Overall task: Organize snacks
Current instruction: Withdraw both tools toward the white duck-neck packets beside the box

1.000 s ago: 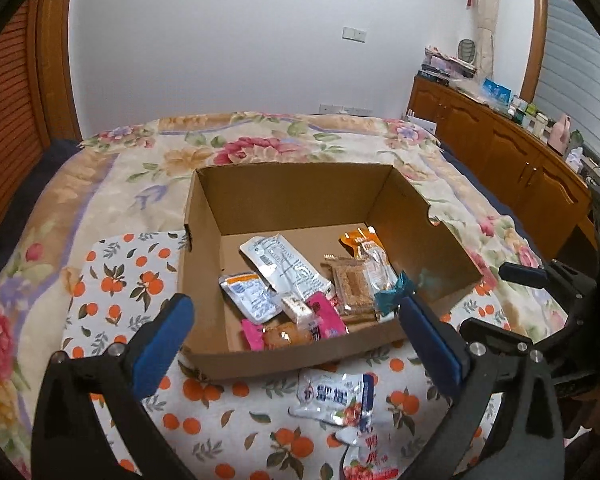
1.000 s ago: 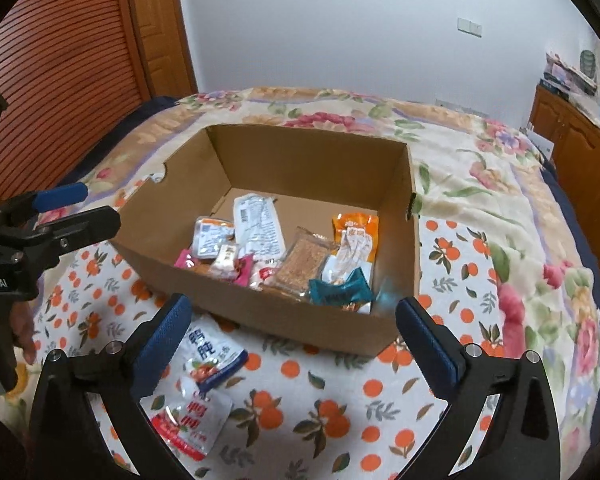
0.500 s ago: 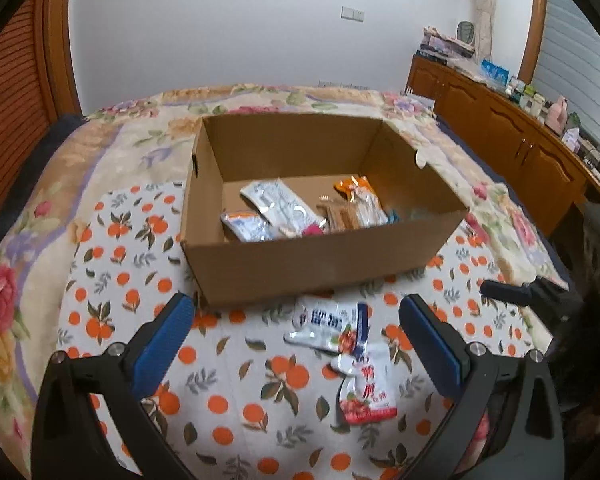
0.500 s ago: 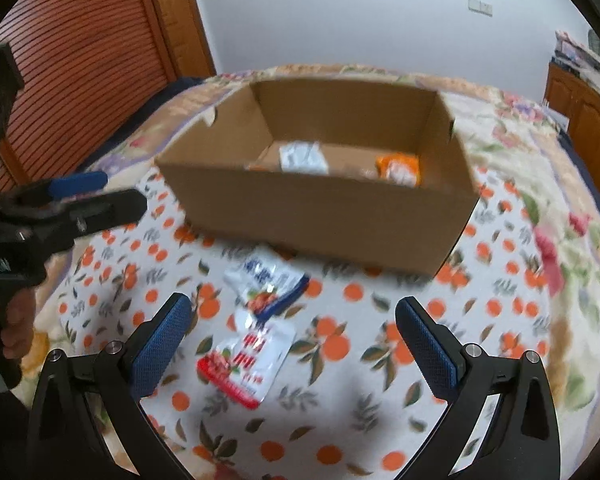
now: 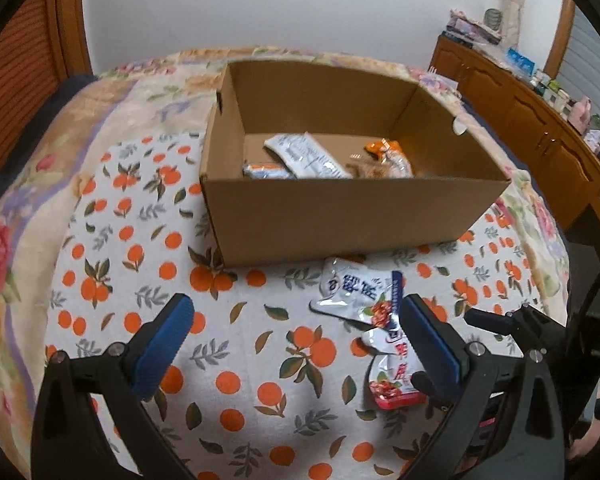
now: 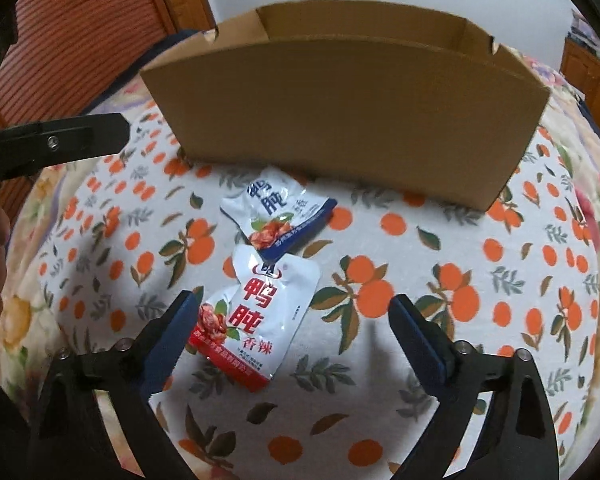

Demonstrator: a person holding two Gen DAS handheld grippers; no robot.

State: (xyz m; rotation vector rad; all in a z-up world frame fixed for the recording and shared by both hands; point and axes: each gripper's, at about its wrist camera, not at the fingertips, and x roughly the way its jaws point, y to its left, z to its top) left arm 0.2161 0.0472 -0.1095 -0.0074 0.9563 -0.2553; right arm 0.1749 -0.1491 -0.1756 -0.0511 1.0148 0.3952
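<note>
Since one second ago your right gripper (image 6: 288, 320) has dropped low in front of the box (image 6: 352, 112), jaws wide apart and empty, over the red pouch (image 6: 256, 320) on the bed (image 6: 460, 280). Your left gripper (image 5: 296, 332) also hangs released. The blue pouch (image 6: 276, 212) overlaps the red one. Both look light, soft and slippery; pinch the red one across its flat middle.

Red-edged snack pouch (image 6: 256, 320) printed 鸭肫 and 香辣, blue-edged snack pouch (image 6: 278, 212) printed 鸭肫
</note>
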